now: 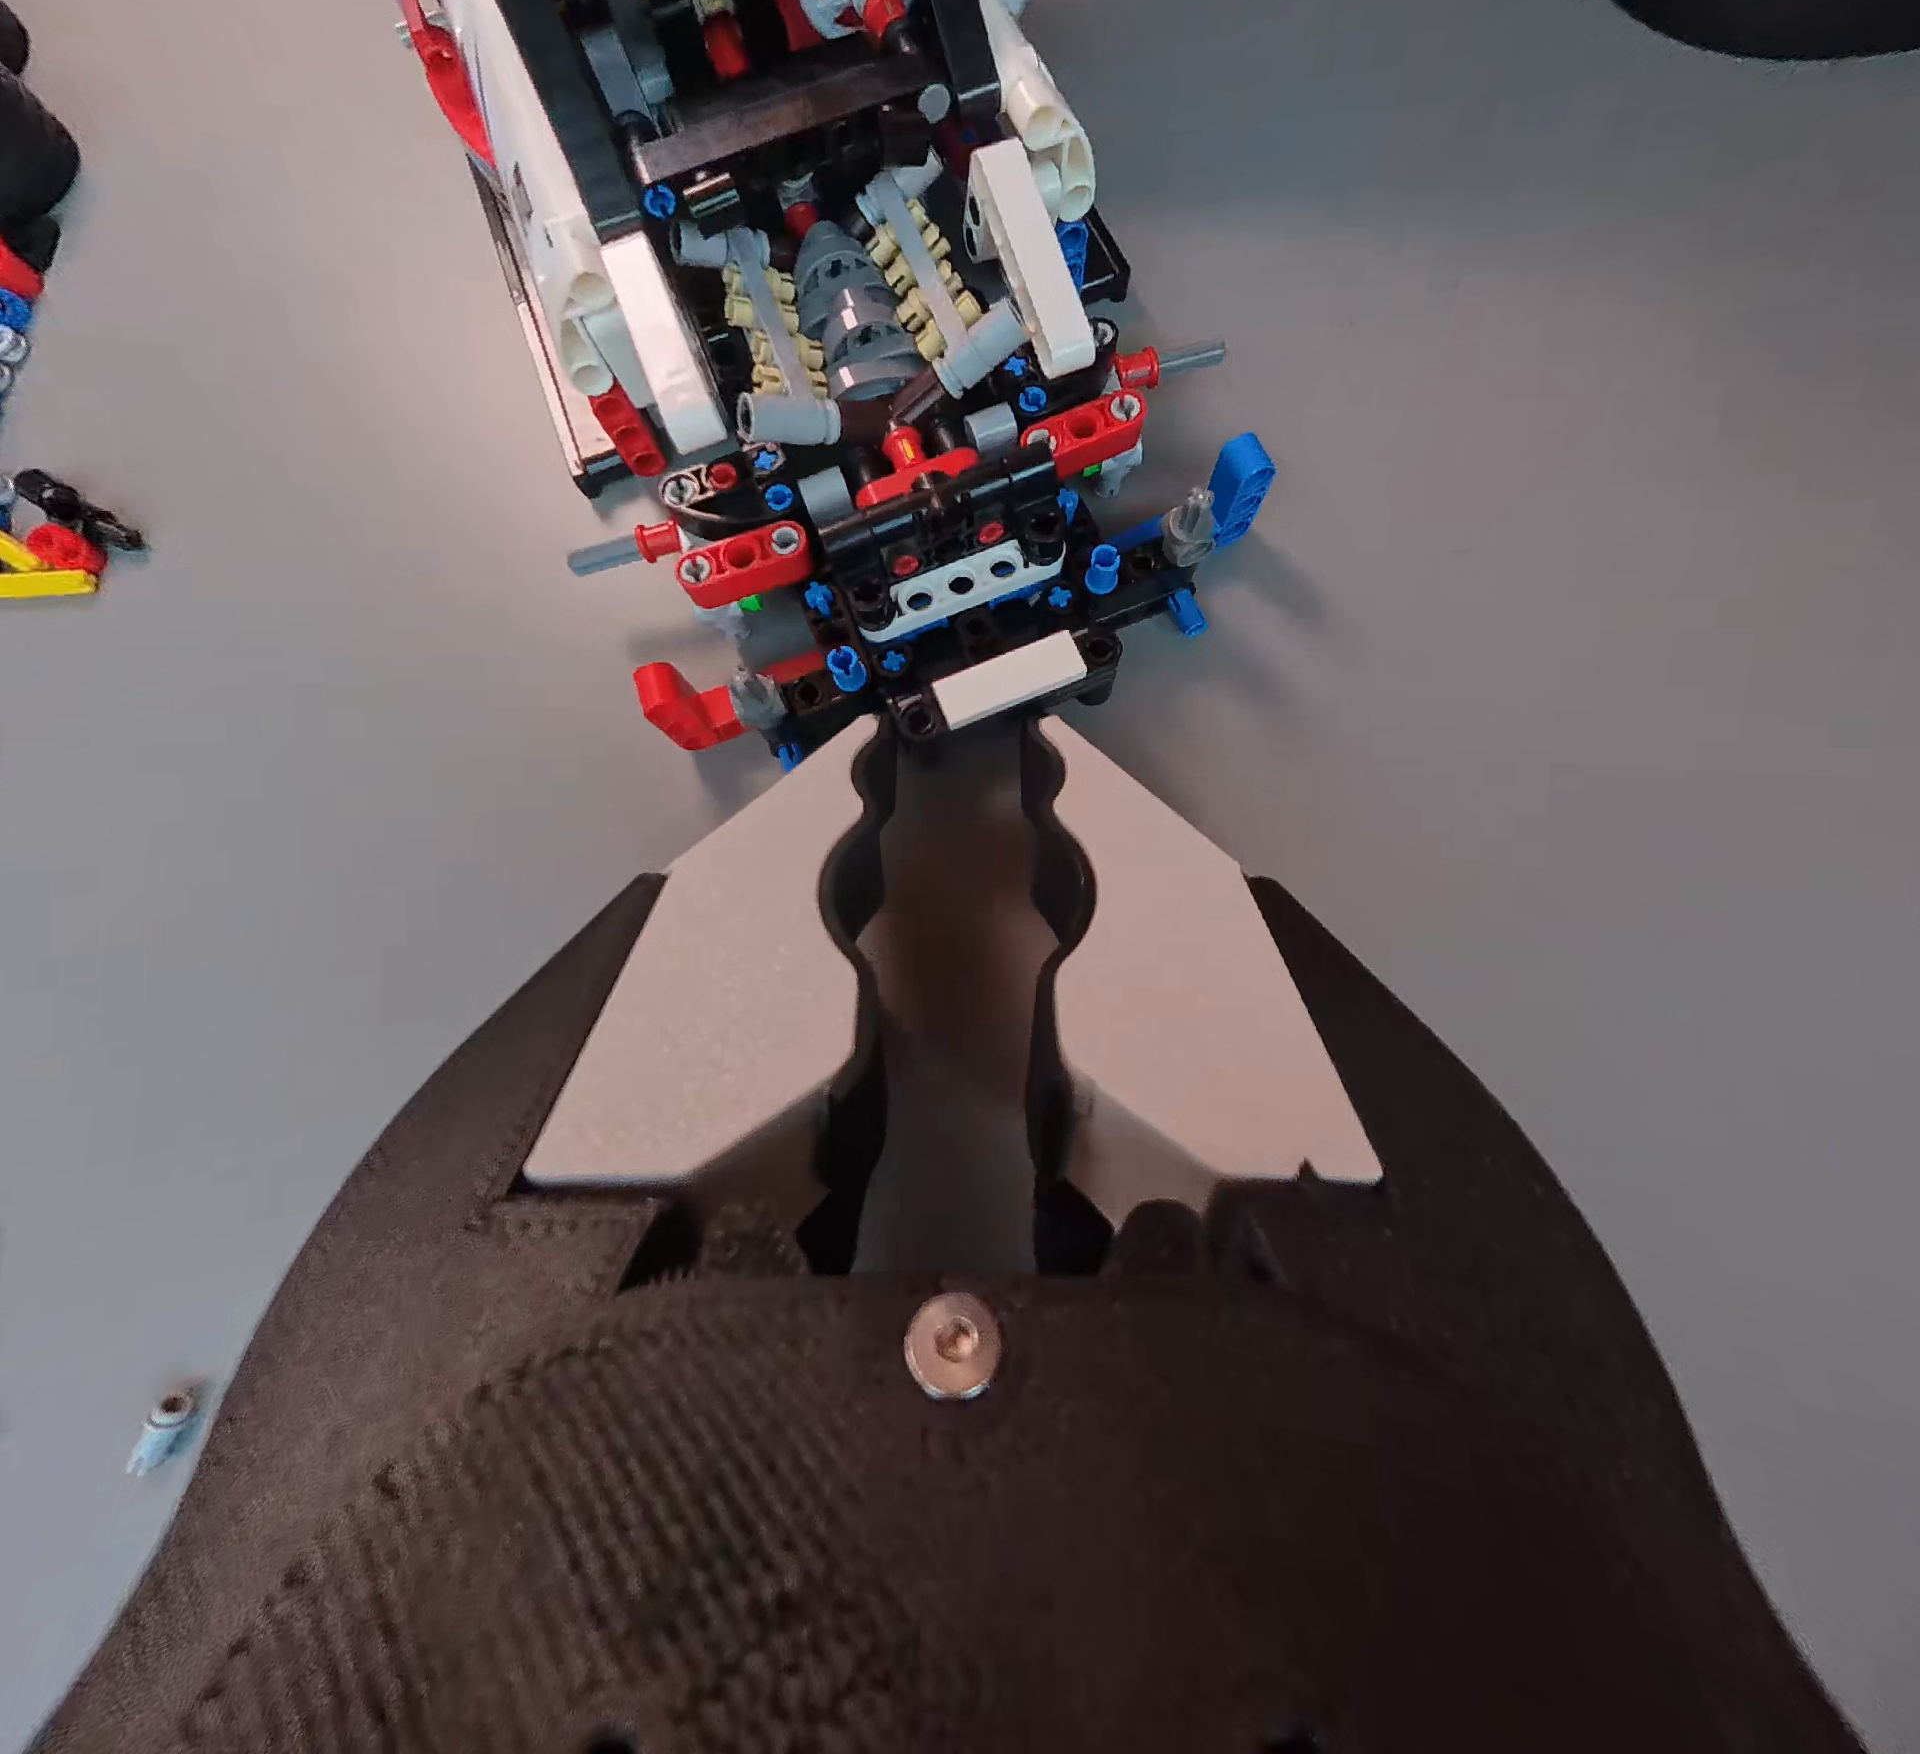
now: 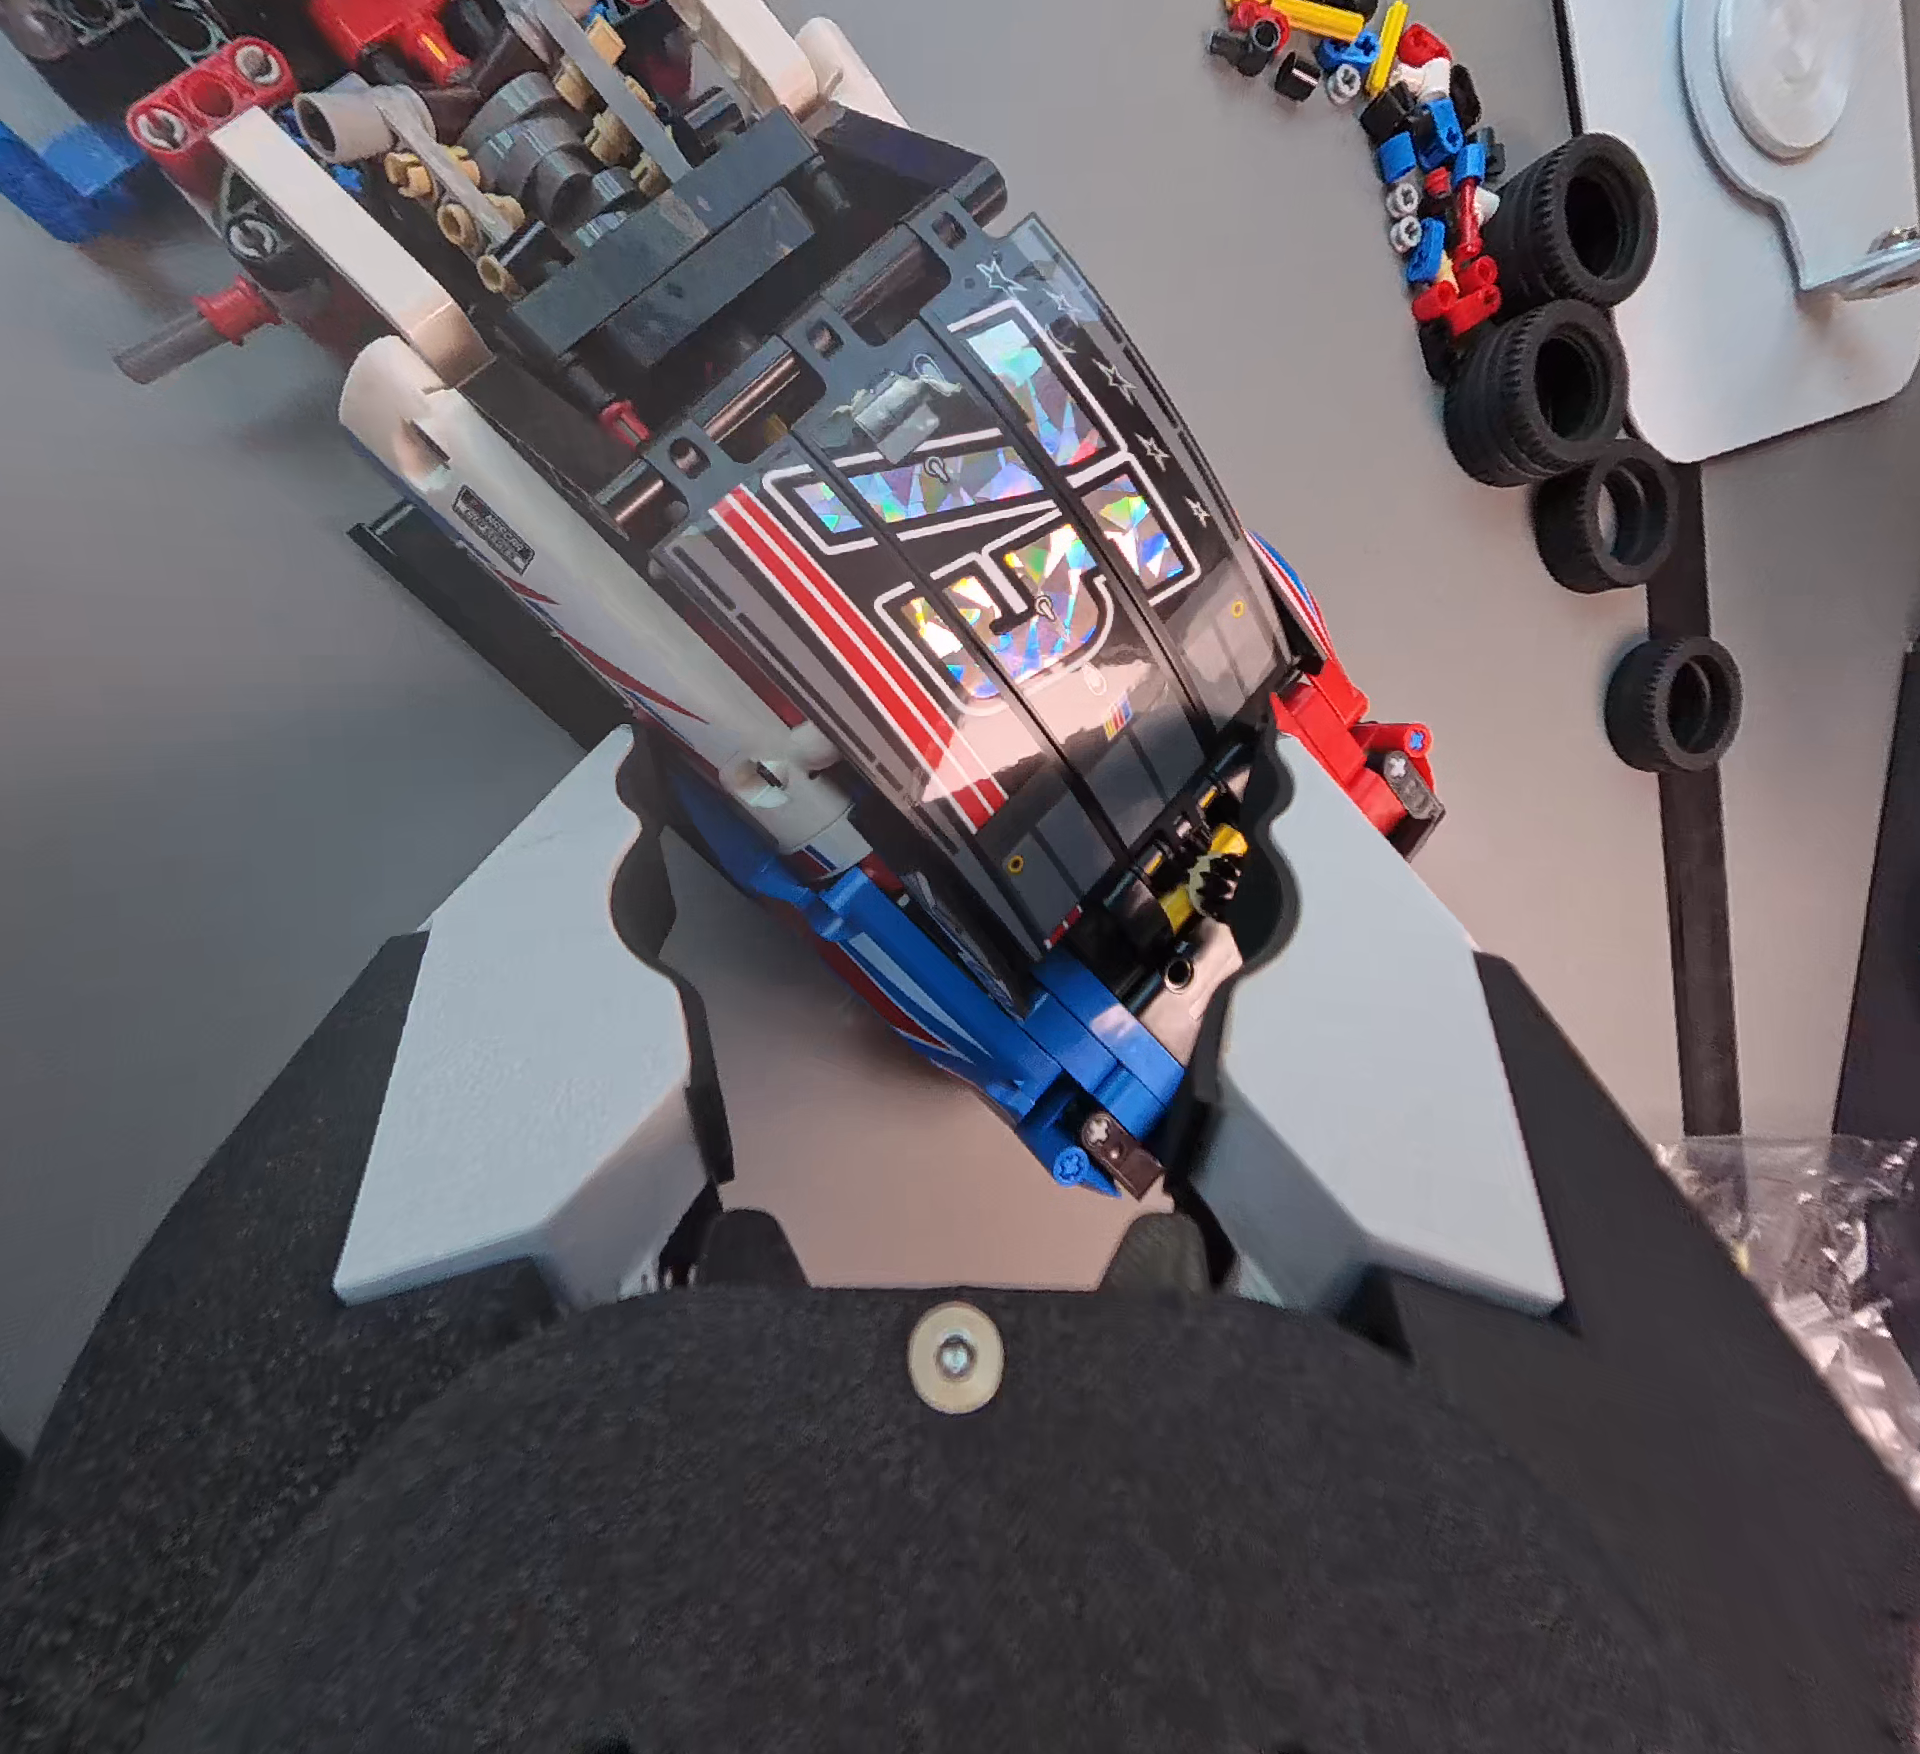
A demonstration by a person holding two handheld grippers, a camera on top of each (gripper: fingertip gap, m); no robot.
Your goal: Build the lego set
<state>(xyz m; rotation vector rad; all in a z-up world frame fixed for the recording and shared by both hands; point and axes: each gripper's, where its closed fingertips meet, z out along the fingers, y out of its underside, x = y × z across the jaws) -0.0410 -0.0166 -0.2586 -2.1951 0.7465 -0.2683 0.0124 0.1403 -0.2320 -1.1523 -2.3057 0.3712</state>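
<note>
Left wrist view: the lego car (image 1: 831, 302) lies on the grey table (image 1: 1507, 561), running from the top centre down to mid-frame, engine block (image 1: 847, 322) exposed. The left gripper (image 1: 951, 733) has its jaws drawn close together, tips touching the car's near end at a white tile (image 1: 1006, 681); whether they actually clamp that end cannot be told. Loose parts (image 1: 52, 541) sit at the left edge, and one pale small piece (image 1: 161, 1424) lies at lower left.

Right wrist view: the right gripper (image 2: 951, 831) stands with jaws wide apart, straddling the car's blue nose (image 2: 1049, 1050) and black stickered roof panels (image 2: 987, 582); contact with the pads is not clear. Small parts (image 2: 1392, 135) and black tyres (image 2: 1558, 291) occupy the upper right.
</note>
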